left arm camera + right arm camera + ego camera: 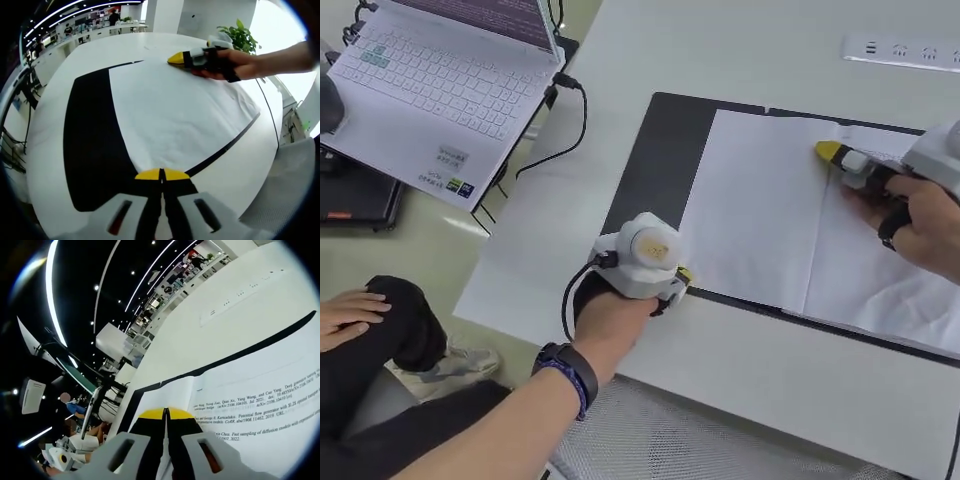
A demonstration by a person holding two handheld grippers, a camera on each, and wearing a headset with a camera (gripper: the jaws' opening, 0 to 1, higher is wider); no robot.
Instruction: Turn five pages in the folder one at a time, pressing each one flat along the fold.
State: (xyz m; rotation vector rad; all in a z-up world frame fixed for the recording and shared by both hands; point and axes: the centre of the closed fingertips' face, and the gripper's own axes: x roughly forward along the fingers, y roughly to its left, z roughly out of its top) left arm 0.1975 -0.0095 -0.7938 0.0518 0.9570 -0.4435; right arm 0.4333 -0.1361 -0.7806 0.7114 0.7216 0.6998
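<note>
Black folder (660, 165) open flat on white table; white pages (760, 215) spread, printed text on right-hand sheet (250, 405).

The left gripper (684, 275) and right gripper (828, 151) are white with yellow tips. A black cable (568, 296) leaves the left one, near a dark watch (570, 368).

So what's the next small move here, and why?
Probably drag the right gripper down along the fold toward the near edge. Its shut fingers sit at the fold's far end, the turned page lies over on the left, and the left gripper rests at its near edge.
</note>
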